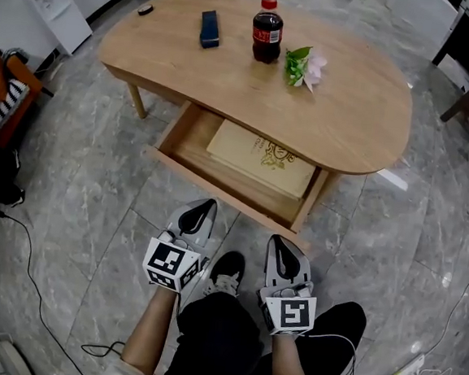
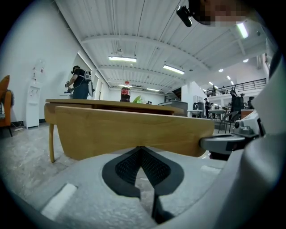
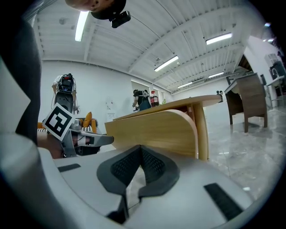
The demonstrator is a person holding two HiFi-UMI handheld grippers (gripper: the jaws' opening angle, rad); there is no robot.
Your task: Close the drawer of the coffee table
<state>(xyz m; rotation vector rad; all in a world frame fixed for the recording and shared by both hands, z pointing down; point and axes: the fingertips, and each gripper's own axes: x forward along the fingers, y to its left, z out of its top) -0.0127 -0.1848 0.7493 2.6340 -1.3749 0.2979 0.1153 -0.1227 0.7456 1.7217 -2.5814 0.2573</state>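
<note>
— Where is our left claw?
— Our left claw (image 1: 203, 212) is on the left. It is pinched tight with nothing in it, just beside the drawer's front.
— And the drawer?
— The drawer (image 1: 222, 191) sticks out of the coffee table (image 1: 350, 119), wide open. We see a flat tan box (image 1: 261, 158) inside.
— Our right claw?
— Our right claw (image 1: 283, 250) is pinched tight too and is empty, near the drawer's right corner.

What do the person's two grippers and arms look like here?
The left gripper and right gripper are pale grey moulded shells tapering to a point, lined with black textured pads. Each carries a cube with black-and-white square markers near the wrist. A thin white cable trails from the right one. No sleeves reach the wrists.
</note>
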